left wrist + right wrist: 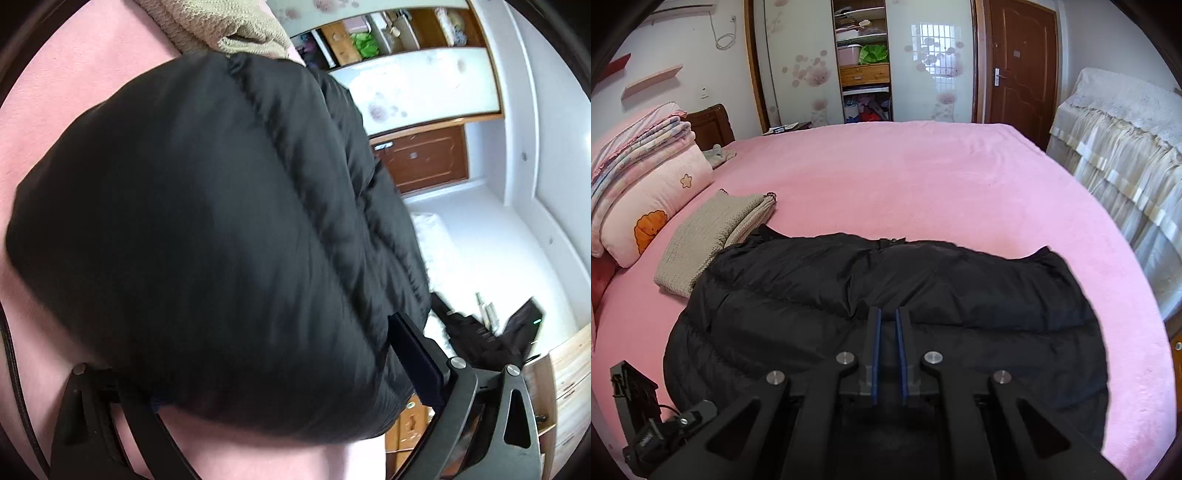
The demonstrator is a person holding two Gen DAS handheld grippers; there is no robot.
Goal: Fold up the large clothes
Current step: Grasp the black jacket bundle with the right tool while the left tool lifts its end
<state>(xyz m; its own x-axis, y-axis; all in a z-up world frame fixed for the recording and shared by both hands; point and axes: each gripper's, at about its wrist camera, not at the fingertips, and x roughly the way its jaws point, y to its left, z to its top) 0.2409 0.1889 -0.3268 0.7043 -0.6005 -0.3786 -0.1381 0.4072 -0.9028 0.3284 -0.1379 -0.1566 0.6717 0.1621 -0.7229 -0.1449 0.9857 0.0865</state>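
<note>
Right claw (pixel 887 314) drawn nearly together, pads just apart at the tips, hovering over the near fold of the black puffer coat (pixel 886 295) with no cloth seen pinched between them. Left claw (pixel 236 373) spread wide, one blue-padded finger (pixel 417 358) beside the coat's rounded bulk, the other mostly hidden under it; straddling the edge, not clamped. Coat lying across the near part of the pink bed (pixel 923 177), already doubled lengthwise by the look of it, its far corner touching a folded beige knit (pixel 713 236). Likely step: taking hold for the next fold. Next move calls for closing the wide left claw on the thick edge, reopening the right for a real bite, then lifting both ends together so the slippery padding does not slump.
</note>
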